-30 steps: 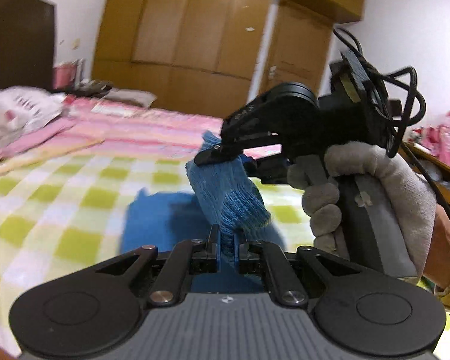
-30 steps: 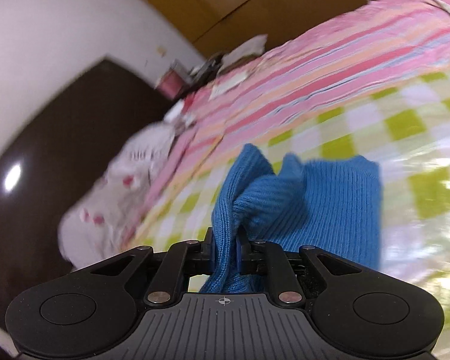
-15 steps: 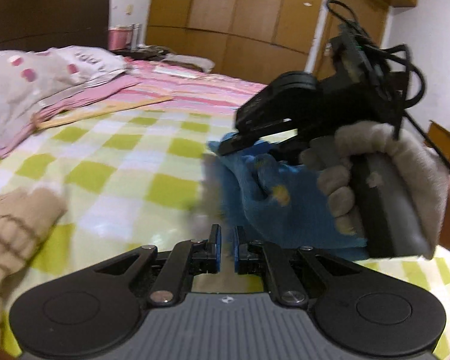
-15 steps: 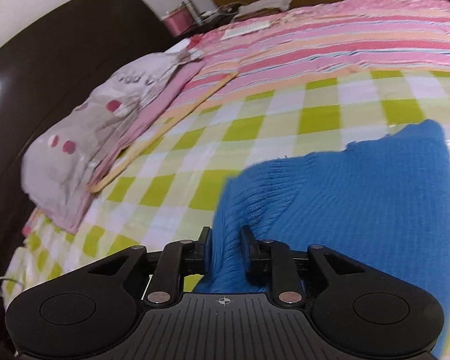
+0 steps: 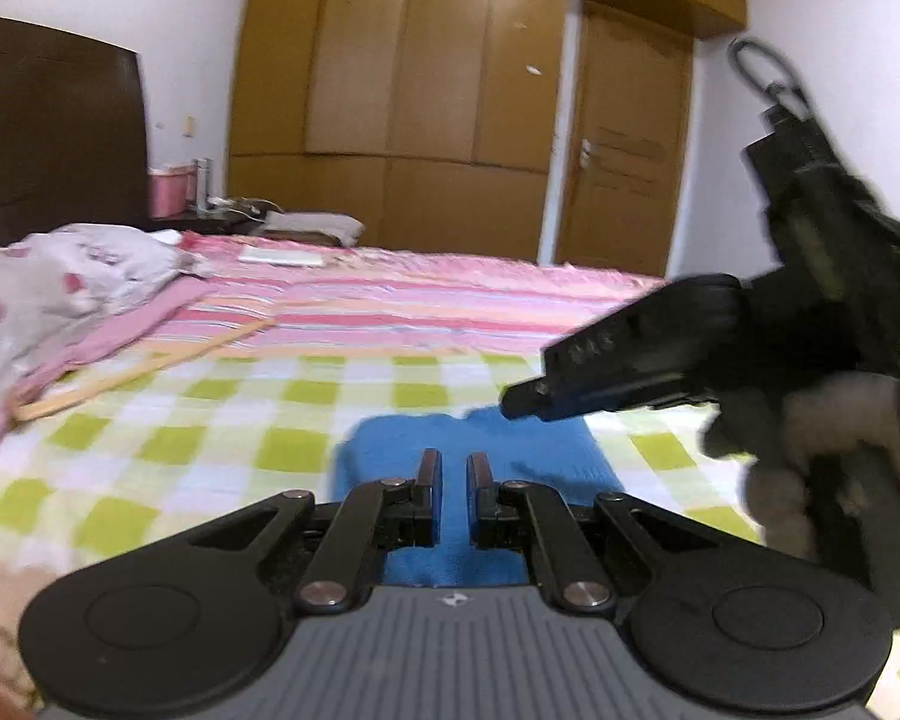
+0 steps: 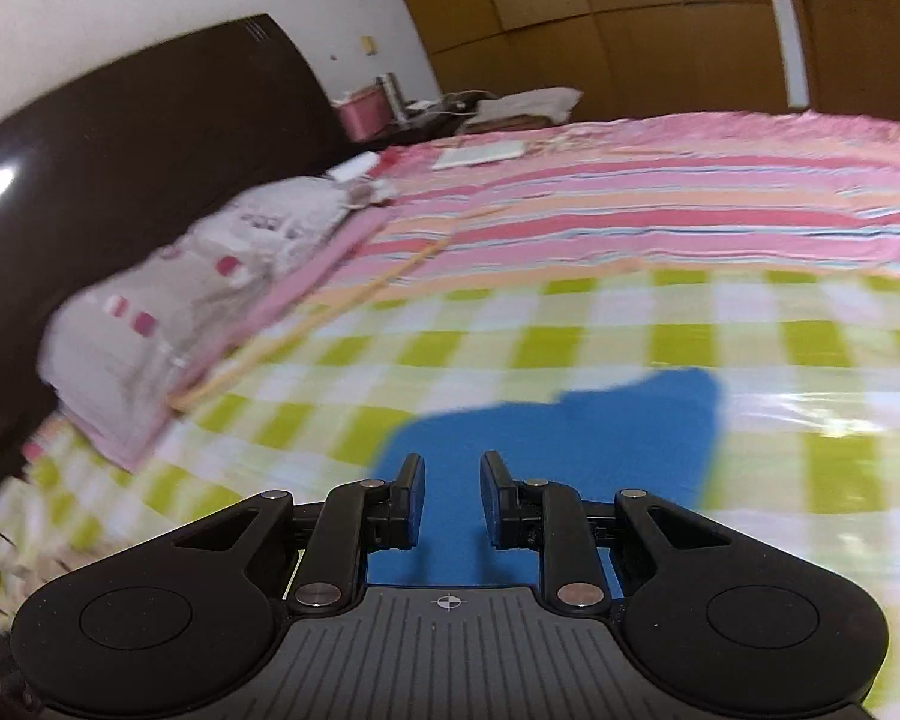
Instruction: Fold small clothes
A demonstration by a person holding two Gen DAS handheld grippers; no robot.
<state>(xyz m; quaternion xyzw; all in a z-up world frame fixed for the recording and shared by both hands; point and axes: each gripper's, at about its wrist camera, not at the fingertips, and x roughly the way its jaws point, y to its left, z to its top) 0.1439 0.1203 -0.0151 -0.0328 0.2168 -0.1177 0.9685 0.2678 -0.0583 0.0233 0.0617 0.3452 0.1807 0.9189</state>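
A small blue knit garment (image 5: 510, 444) lies flat on the green-checked bedspread (image 5: 210, 420); it also shows in the right wrist view (image 6: 570, 438). My left gripper (image 5: 453, 468) hovers above its near part with jaws slightly apart and nothing between them. My right gripper (image 6: 450, 474) is open and empty above the same garment. In the left wrist view the right gripper (image 5: 618, 372) appears at the right, held by a gloved hand, above the garment's right side.
A pink striped blanket (image 5: 420, 306) covers the far half of the bed. A grey pillow with pink spots (image 5: 48, 276) lies at the left by the dark headboard (image 5: 48, 138). A wooden stick (image 5: 138, 366) lies on the bedspread. A wardrobe stands behind.
Both grippers held the blue garment up a second ago. Both have let go; the garment now lies flat on the bedspread and both grippers have lifted away.
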